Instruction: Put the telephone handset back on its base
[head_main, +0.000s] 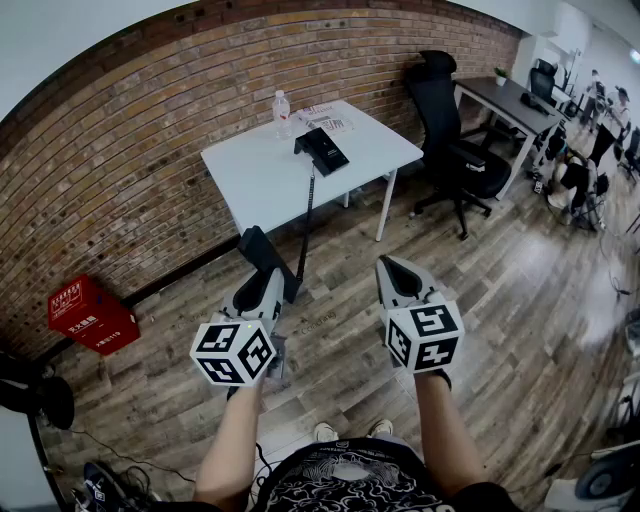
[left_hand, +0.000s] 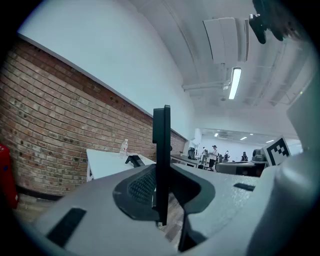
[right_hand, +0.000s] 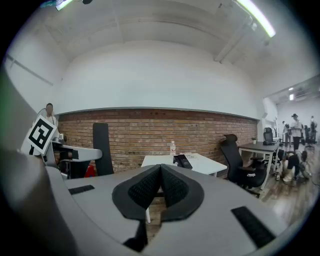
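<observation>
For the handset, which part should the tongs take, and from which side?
Likely the slim bar, pads on its two flat faces, coming in from a long edge. The left tongs clamp the handset so, low down: it stands thin between them, its upper length free to meet the base.

Both arms reach fwd side by side, L forearm (head_main: 232, 440) & R forearm (head_main: 447, 440) bare. L gripper (head_main: 268, 278) held approx level, jaws part-way apart, pads clamped on thin black handset (head_main: 258, 250), which stands upright btw them. R gripper (head_main: 392, 268) tipped slightly down, jaws pressed fully together, nothing btw them. Marker cubes (head_main: 233, 350) face up to head cam. Grippers apart, not touching each other.
</observation>
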